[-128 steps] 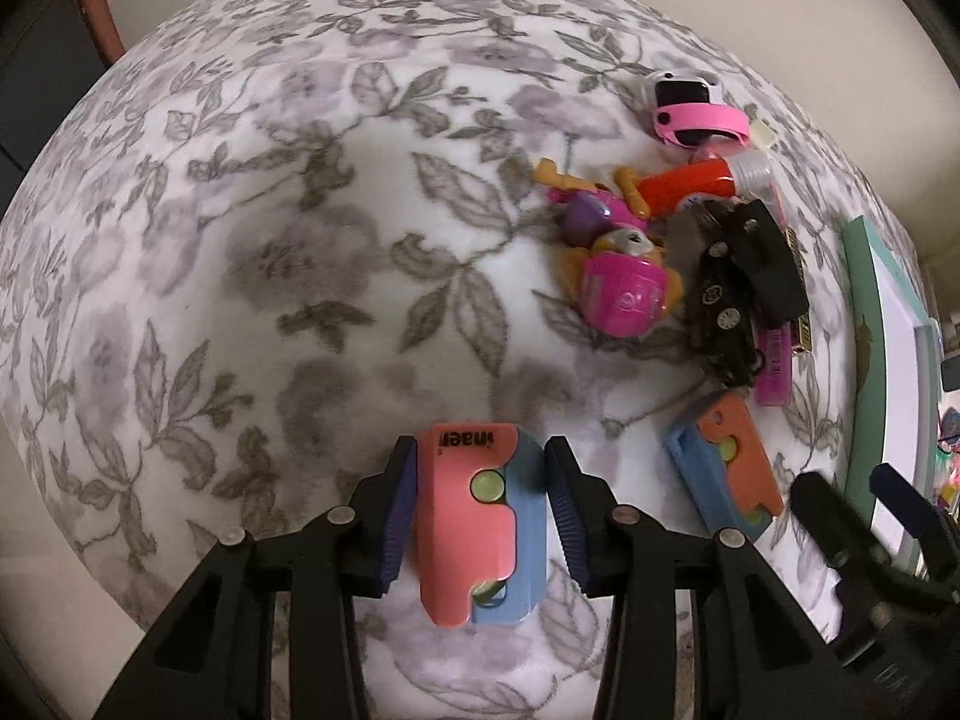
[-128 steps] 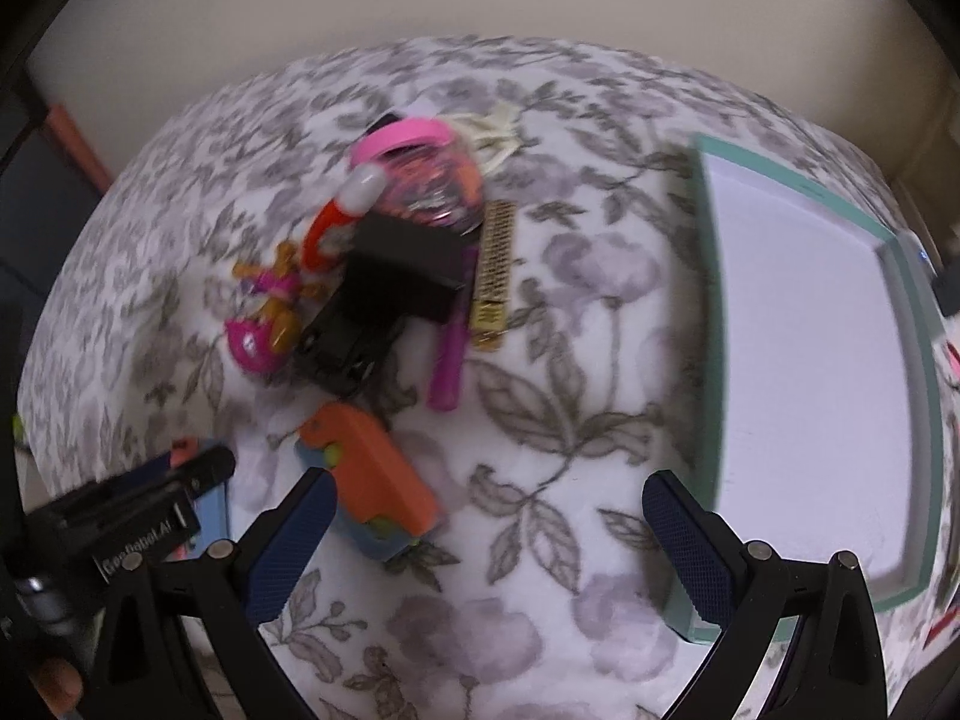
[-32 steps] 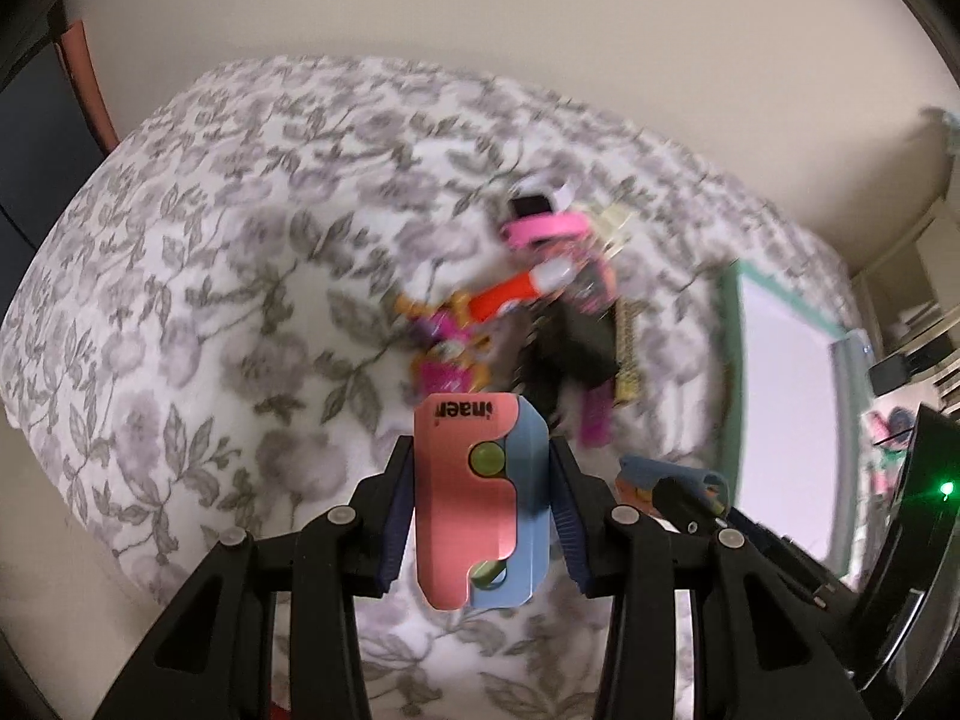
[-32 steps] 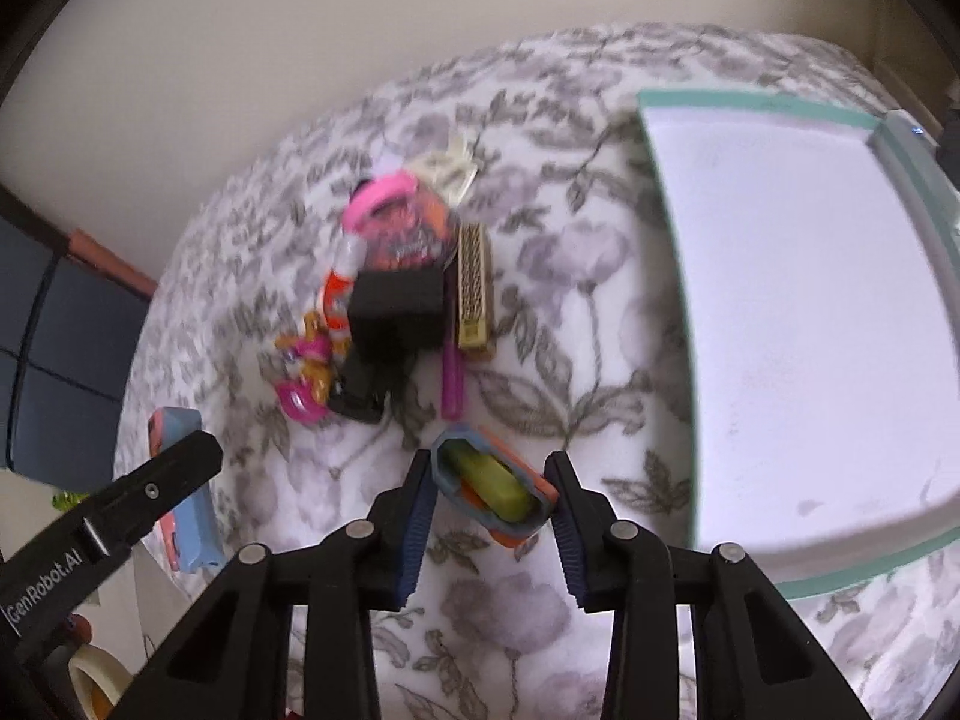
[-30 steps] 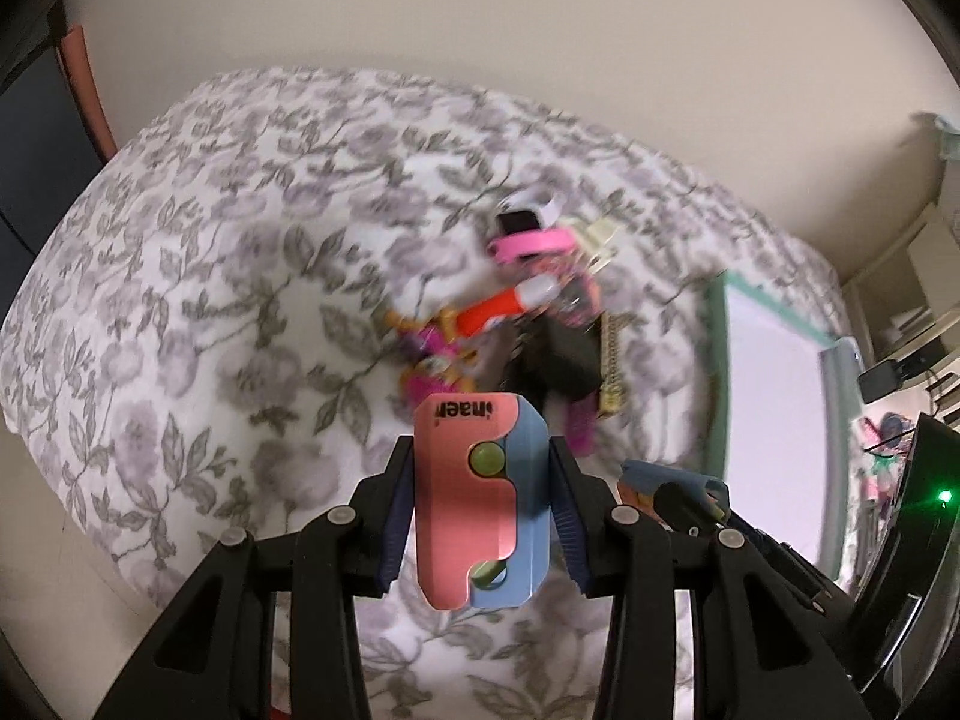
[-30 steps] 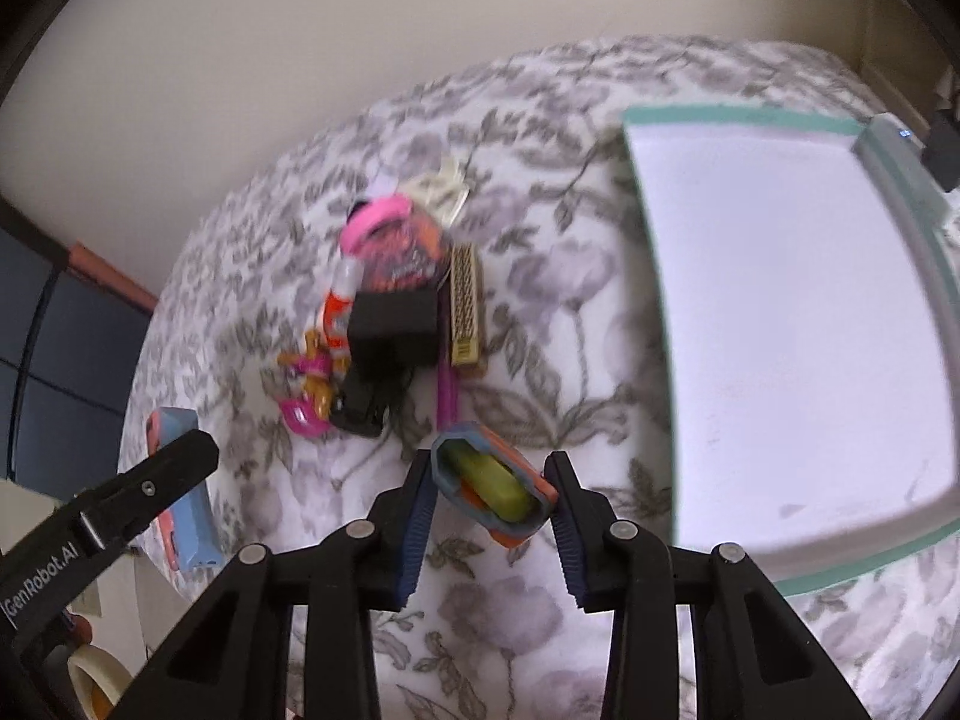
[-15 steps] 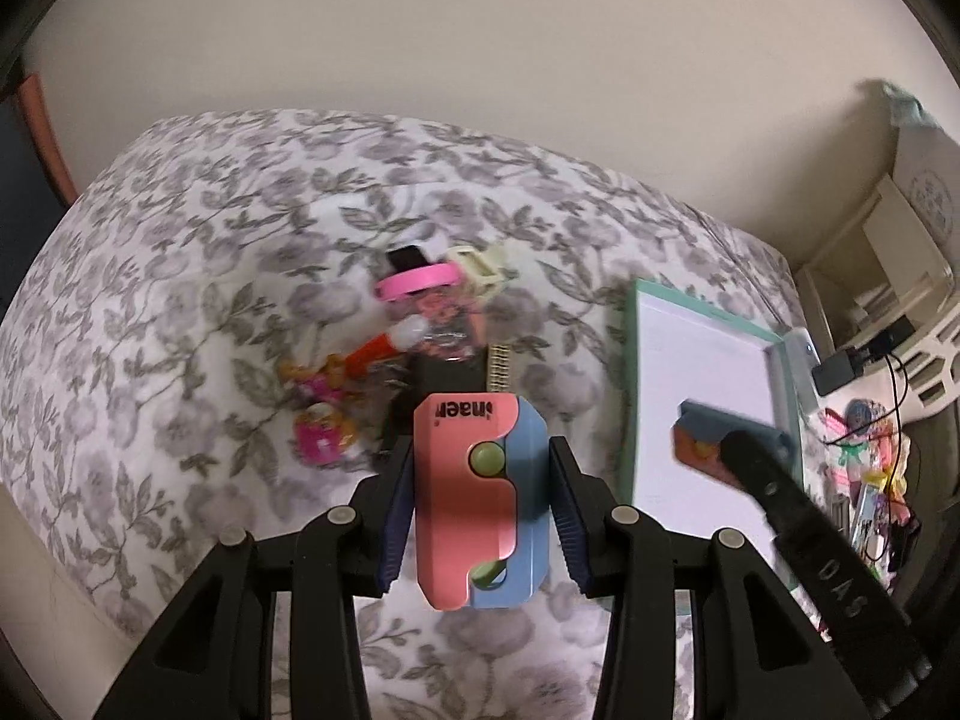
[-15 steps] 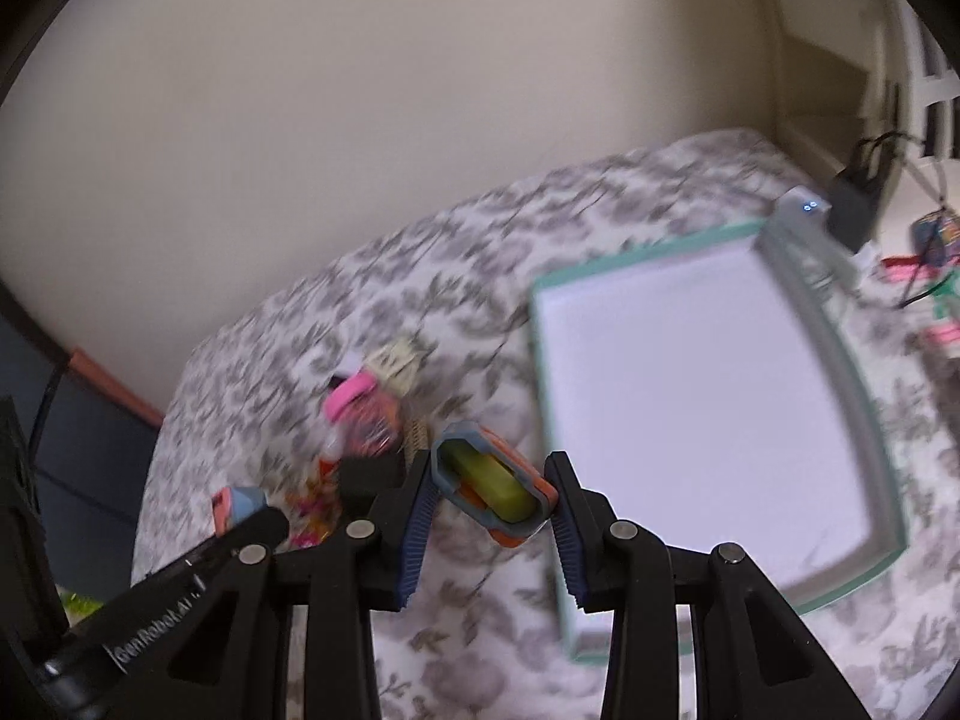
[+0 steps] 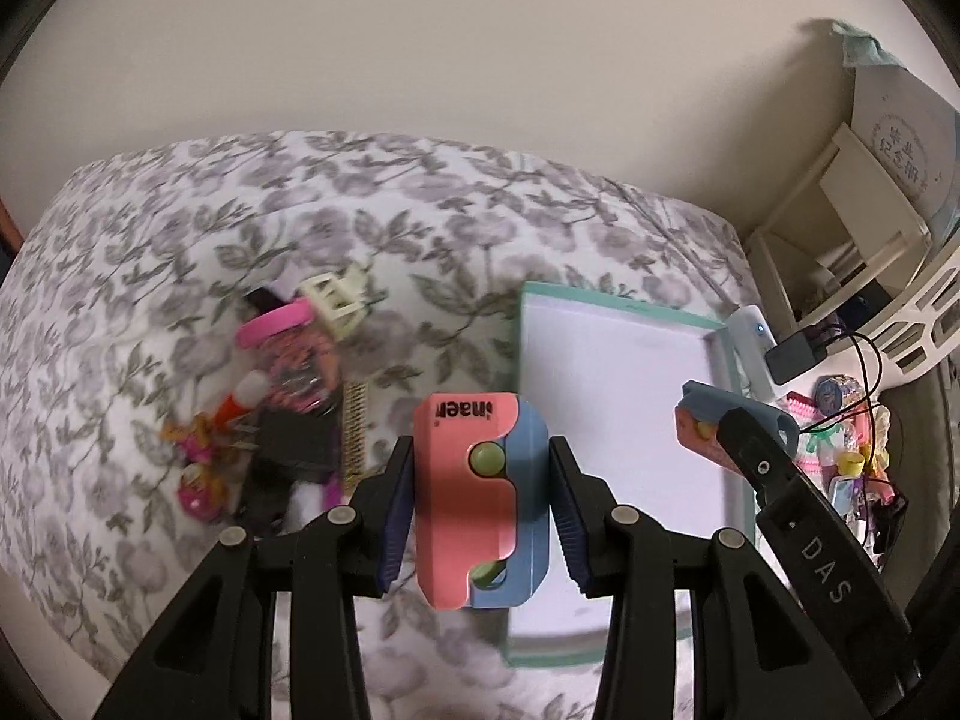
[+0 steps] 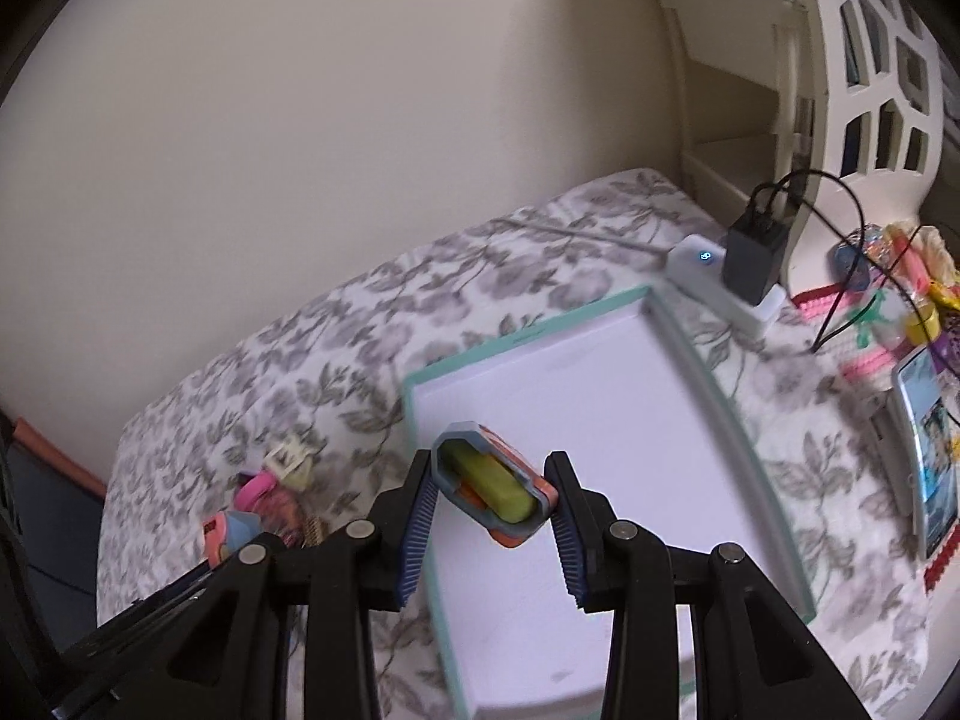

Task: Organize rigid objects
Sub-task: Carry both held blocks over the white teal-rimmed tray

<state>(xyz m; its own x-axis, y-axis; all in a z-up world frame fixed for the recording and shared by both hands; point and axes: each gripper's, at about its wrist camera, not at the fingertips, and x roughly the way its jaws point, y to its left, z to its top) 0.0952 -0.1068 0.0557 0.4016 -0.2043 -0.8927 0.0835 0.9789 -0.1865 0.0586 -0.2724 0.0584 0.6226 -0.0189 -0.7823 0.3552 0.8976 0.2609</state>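
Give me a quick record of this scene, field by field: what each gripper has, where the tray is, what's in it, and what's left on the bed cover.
left gripper: shut on the pink-and-blue toy
right gripper: shut on the orange-and-blue toy, held above the tray
tray: teal-rimmed, white inside, lying on the floral cover
tray contents: nothing visible inside
pile: pink, black and orange bits left of the tray, blurred
beyond tray: a black charger plugged into a white power strip
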